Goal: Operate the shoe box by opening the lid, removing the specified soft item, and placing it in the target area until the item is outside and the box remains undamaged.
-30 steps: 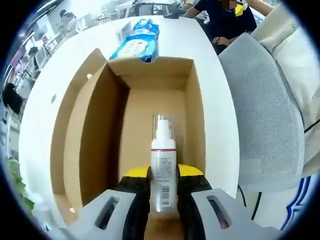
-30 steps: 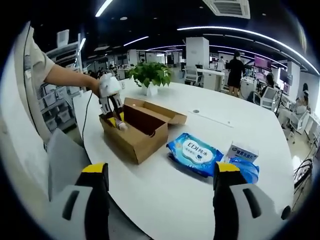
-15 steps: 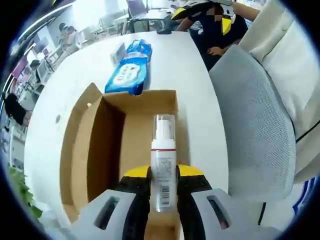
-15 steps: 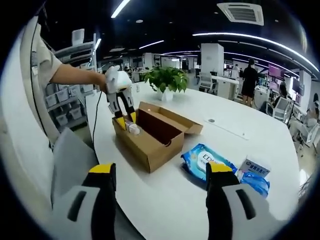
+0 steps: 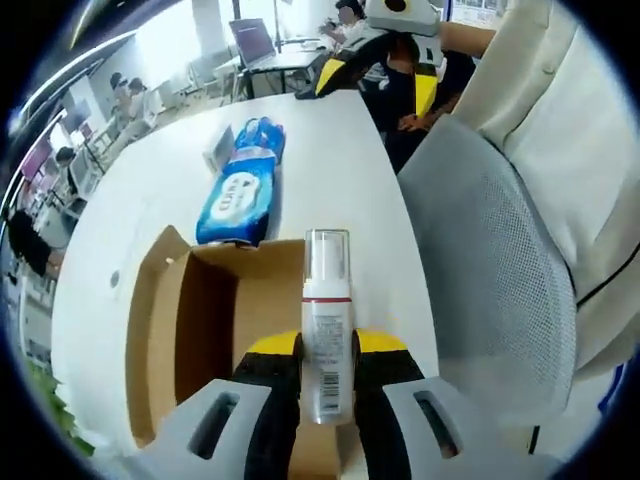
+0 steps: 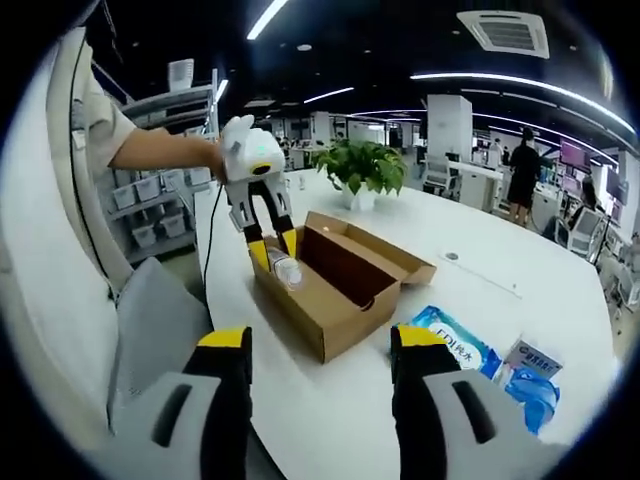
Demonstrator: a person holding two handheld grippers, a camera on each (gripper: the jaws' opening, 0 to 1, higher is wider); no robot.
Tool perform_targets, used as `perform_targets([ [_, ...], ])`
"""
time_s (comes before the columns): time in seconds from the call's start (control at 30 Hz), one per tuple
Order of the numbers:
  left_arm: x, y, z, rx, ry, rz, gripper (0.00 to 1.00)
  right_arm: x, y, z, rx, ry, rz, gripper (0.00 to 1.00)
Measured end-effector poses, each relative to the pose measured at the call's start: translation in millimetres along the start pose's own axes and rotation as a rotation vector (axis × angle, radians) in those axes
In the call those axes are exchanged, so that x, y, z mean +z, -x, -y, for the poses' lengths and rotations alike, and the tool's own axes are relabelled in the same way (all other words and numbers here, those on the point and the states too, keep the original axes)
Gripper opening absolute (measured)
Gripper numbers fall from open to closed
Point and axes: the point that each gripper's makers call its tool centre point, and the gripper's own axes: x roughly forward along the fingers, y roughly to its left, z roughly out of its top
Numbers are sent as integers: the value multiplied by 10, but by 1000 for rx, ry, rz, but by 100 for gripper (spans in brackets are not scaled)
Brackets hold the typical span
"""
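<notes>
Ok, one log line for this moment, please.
left gripper: shut on spray bottle, above open shoe box | right gripper: open | wipes pack: on table

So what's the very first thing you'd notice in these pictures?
The left gripper pinching a white pump bottle above the open cardboard box. In the right gripper view you see that scene from across the white table, the bottle at the box's near end. Beyond the box lies a bright blue wipes pack, and the right gripper is open and empty.

blue wipes pack (image 5: 238,186) on white table (image 5: 340,150); potted plant (image 6: 362,170).
</notes>
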Motion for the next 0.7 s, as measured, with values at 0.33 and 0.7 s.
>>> perform_targets([
  [0.33, 282, -22, 160, -15, -63, 42, 17, 96, -131, -183, 64, 29, 25, 43],
  [0.7, 509, -80, 303, -46, -104, 81, 17, 155, -248, -329, 122, 74, 29, 33],
])
